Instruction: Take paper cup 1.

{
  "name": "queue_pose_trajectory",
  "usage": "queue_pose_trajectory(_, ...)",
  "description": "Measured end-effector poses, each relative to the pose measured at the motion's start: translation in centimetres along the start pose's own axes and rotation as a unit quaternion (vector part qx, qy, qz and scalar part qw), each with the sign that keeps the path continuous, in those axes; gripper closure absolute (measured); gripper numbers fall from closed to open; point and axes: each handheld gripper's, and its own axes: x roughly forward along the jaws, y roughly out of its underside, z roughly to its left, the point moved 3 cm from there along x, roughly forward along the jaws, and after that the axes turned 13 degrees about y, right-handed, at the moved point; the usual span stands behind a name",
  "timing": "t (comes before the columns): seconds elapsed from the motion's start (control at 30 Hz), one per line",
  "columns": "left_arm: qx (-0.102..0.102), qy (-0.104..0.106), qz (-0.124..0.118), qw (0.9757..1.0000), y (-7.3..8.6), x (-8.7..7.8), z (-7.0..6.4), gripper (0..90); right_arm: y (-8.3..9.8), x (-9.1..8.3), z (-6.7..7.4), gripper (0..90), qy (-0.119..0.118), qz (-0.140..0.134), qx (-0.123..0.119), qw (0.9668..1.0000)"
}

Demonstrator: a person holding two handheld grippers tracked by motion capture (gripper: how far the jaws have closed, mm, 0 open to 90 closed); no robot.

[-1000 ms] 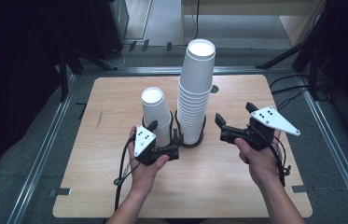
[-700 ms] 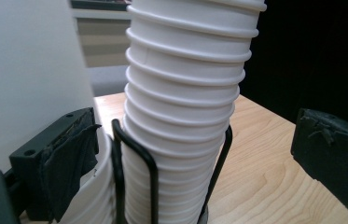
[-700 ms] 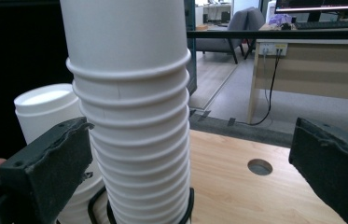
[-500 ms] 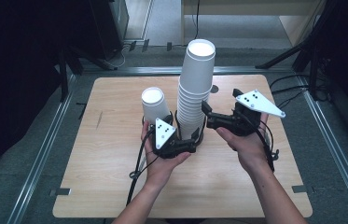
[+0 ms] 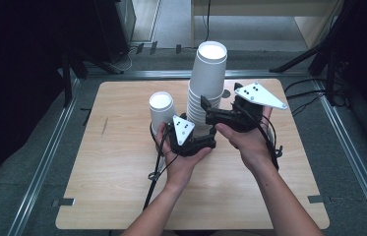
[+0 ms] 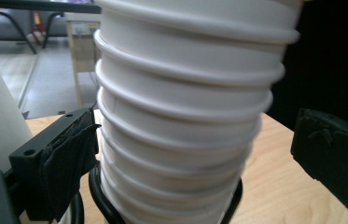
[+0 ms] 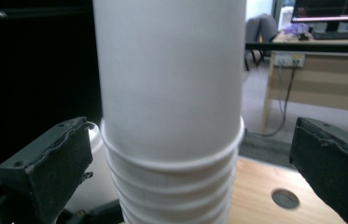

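A tall stack of upturned white paper cups (image 5: pixel 205 81) stands mid-table inside a black ring (image 6: pixel 98 196). A short stack of the same cups (image 5: pixel 163 110) stands just left of it. My left gripper (image 5: pixel 201 133) is open around the tall stack's lower rims. In the left gripper view (image 6: pixel 199 149) its left pad (image 6: pixel 71 149) touches the rims and the right pad (image 6: pixel 335 158) stands apart. My right gripper (image 5: pixel 206 109) is open higher up. In the right gripper view (image 7: pixel 192 163) it straddles the top cup's rim (image 7: pixel 171 161) with gaps on both sides.
The wooden table (image 5: pixel 122 162) has a metal frame rail (image 5: pixel 48 162) along its left side and dark floor beyond. A small round hole (image 7: pixel 285 199) sits in the tabletop behind the stack. Cables trail from both grippers toward the near edge.
Both grippers have closed in on the tall stack. The left one moved right from beside the short stack to the tall stack's base. The right one moved left and higher.
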Motion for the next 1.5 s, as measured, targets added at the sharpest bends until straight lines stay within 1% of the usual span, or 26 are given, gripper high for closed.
queue_pose_trajectory(0.03, 0.002, -0.005, -0.002, 1.0000, 0.0, 0.1, 0.0, 0.6, -0.2, 0.1, 0.1, 0.0, -0.005, -0.007, 0.002, 1.0000)
queue_pose_trajectory(0.07, 0.005, -0.011, -0.004, 0.9999, -0.1, 0.2, -0.1, 0.6, -0.4, 0.4, 0.3, 0.0, -0.004, -0.007, 0.001, 1.0000)
queue_pose_trajectory(0.1, 0.005, -0.011, -0.004, 0.9999, -0.1, 0.2, -0.1, 0.6, -0.4, 0.4, 0.3, 0.0, -0.004, -0.007, 0.001, 1.0000)
queue_pose_trajectory(0.13, 0.010, -0.018, -0.004, 0.9998, -0.1, 0.4, -0.1, 0.6, -0.7, 0.9, 0.4, 0.0, -0.003, -0.006, 0.001, 1.0000)
queue_pose_trajectory(0.23, 0.014, -0.022, -0.003, 0.9997, -0.1, 0.6, -0.1, 0.6, -0.9, 1.3, 0.6, 0.0, -0.005, -0.005, 0.001, 1.0000)
queue_pose_trajectory(0.27, 0.019, -0.029, -0.001, 0.9994, -0.1, 0.8, -0.1, 0.6, -1.2, 1.8, 0.9, 0.0, -0.007, -0.003, 0.001, 1.0000)
queue_pose_trajectory(0.3, 0.021, -0.030, -0.001, 0.9993, -0.1, 0.9, -0.1, 0.6, -1.2, 1.8, 0.9, 0.0, -0.007, -0.003, 0.001, 1.0000)
queue_pose_trajectory(0.33, 0.019, -0.025, 0.001, 0.9995, -0.1, 1.0, -0.2, 0.7, -1.3, 1.9, 1.0, 0.0, -0.006, -0.003, 0.002, 1.0000)
queue_pose_trajectory(0.4, 0.017, -0.030, 0.001, 0.9994, -0.2, 1.2, -0.3, 0.9, -1.6, 2.6, 1.4, 0.0, -0.006, 0.000, 0.000, 1.0000)
queue_pose_trajectory(0.43, 0.017, -0.030, 0.001, 0.9994, -0.2, 1.2, -0.3, 0.9, -1.6, 2.6, 1.4, 0.0, -0.006, 0.000, 0.000, 1.0000)
queue_pose_trajectory(0.47, 0.018, -0.032, 0.001, 0.9993, -0.3, 1.2, -0.3, 0.9, -1.8, 3.0, 1.7, 0.1, -0.006, 0.000, -0.002, 1.0000)
queue_pose_trajectory(0.5, 0.020, -0.034, 0.001, 0.9992, -0.3, 1.3, -0.3, 0.9, -1.8, 3.0, 1.7, 0.1, -0.006, 0.000, -0.002, 1.0000)
queue_pose_trajectory(0.53, 0.021, -0.037, 0.000, 0.9991, -0.3, 1.4, -0.3, 0.9, -1.9, 3.4, 1.7, 1.3, -0.006, 0.001, -0.005, 1.0000)
queue_pose_trajectory(0.57, 0.025, -0.039, -0.001, 0.9989, -0.3, 1.4, -0.3, 0.9, -1.9, 3.4, 1.7, 1.3, -0.006, 0.001, -0.005, 1.0000)
queue_pose_trajectory(0.6, 0.032, -0.046, -0.005, 0.9984, -0.3, 1.5, -0.4, 0.9, -2.0, 3.7, 1.7, 3.2, -0.010, 0.003, -0.007, 0.9999)
queue_pose_trajectory(0.63, 0.032, -0.046, -0.005, 0.9984, -0.3, 1.5, -0.4, 1.7, -2.0, 3.7, 1.7, 3.2, -0.010, 0.003, -0.007, 0.9999)
queue_pose_trajectory(0.67, 0.036, -0.051, -0.007, 0.9980, -0.3, 1.6, -0.4, 3.2, -2.2, 4.0, 1.8, 6.8, -0.007, 0.004, -0.009, 0.9999)
queue_pose_trajectory(0.7, 0.036, -0.052, -0.008, 0.9980, -0.3, 1.7, -0.4, 3.2, -2.2, 4.0, 1.8, 6.8, -0.007, 0.004, -0.009, 0.9999)
queue_pose_trajectory(0.73, 0.038, -0.054, -0.008, 0.9978, -0.3, 1.7, -0.4, 3.2, -2.3, 4.0, 1.8, 10.9, -0.005, -0.003, -0.008, 0.9999)
queue_pose_trajectory(0.97, 0.042, -0.054, -0.006, 0.9977, -0.3, 1.7, -0.4, 3.4, -2.5, 4.0, 1.9, 12.6, -0.007, -0.008, -0.001, 0.9999)
queue_pose_trajectory(1.0, 0.042, -0.053, -0.005, 0.9977, -0.3, 1.7, -0.4, 3.5, -2.7, 3.9, 1.9, 12.6, -0.006, -0.013, -0.001, 0.9999)
queue_pose_trajectory(1.17, 0.042, -0.052, -0.004, 0.9977, -0.3, 1.6, -0.4, 3.6, -3.2, 3.9, 1.9, 12.6, -0.007, -0.018, 0.001, 0.9998)
queue_pose_trajectory(1.3, 0.042, -0.051, -0.003, 0.9978, -0.3, 1.6, -0.4, 3.7, -3.7, 3.8, 1.9, 12.8, -0.001, -0.025, -0.002, 0.9997)
queue_pose_trajectory(1.37, 0.036, -0.049, -0.004, 0.9981, -0.3, 1.5, -0.3, 3.7, -3.9, 3.7, 2.0, 13.4, 0.000, -0.028, -0.006, 0.9996)
queue_pose_trajectory(1.4, 0.031, -0.047, -0.006, 0.9984, -0.4, 1.5, -0.3, 3.8, -4.1, 3.6, 2.1, 13.9, 0.005, -0.033, -0.013, 0.9994)
queue_pose_trajectory(1.5, 0.032, -0.047, -0.006, 0.9984, -0.4, 1.5, -0.3, 3.9, -4.2, 3.5, 2.2, 14.4, 0.006, -0.036, -0.015, 0.9992)
